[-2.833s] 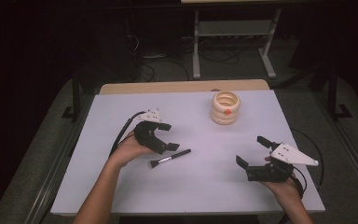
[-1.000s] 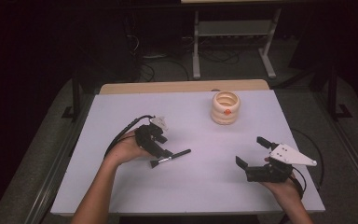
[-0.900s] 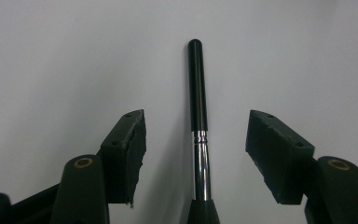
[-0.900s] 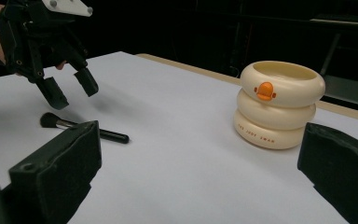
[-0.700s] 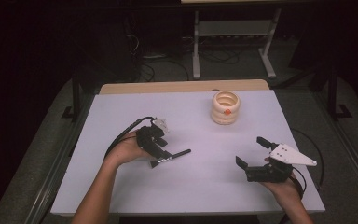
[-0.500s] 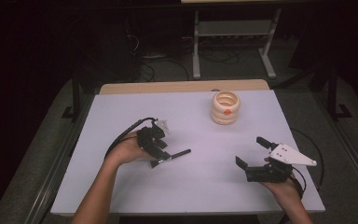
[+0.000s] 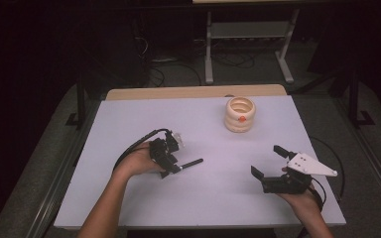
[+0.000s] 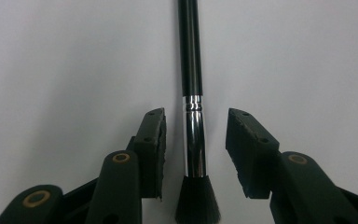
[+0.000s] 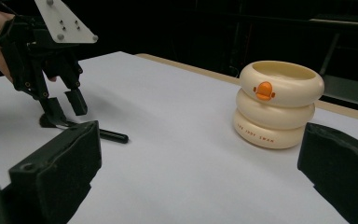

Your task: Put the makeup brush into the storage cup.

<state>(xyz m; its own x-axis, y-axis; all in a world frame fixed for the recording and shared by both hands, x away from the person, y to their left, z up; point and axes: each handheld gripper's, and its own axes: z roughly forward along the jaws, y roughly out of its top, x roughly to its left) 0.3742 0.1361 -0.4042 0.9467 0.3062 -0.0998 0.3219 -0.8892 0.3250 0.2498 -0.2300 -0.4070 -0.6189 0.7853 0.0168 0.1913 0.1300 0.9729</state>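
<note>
We've got the left gripper over the brush mid-tabletop, the right gripper near the right edge, and the cup toward the far edge.

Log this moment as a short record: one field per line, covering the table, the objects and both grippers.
table: pale lavender top
brush: black makeup brush lying flat, silver ferrule between the left gripper's jaws
cup: cream ringed holder, orange duck mark, upright at far right of centre
left gripper: lowered over the brush, jaws open on both sides, not touching it
right gripper: open, holding nothing, near right edge
</note>
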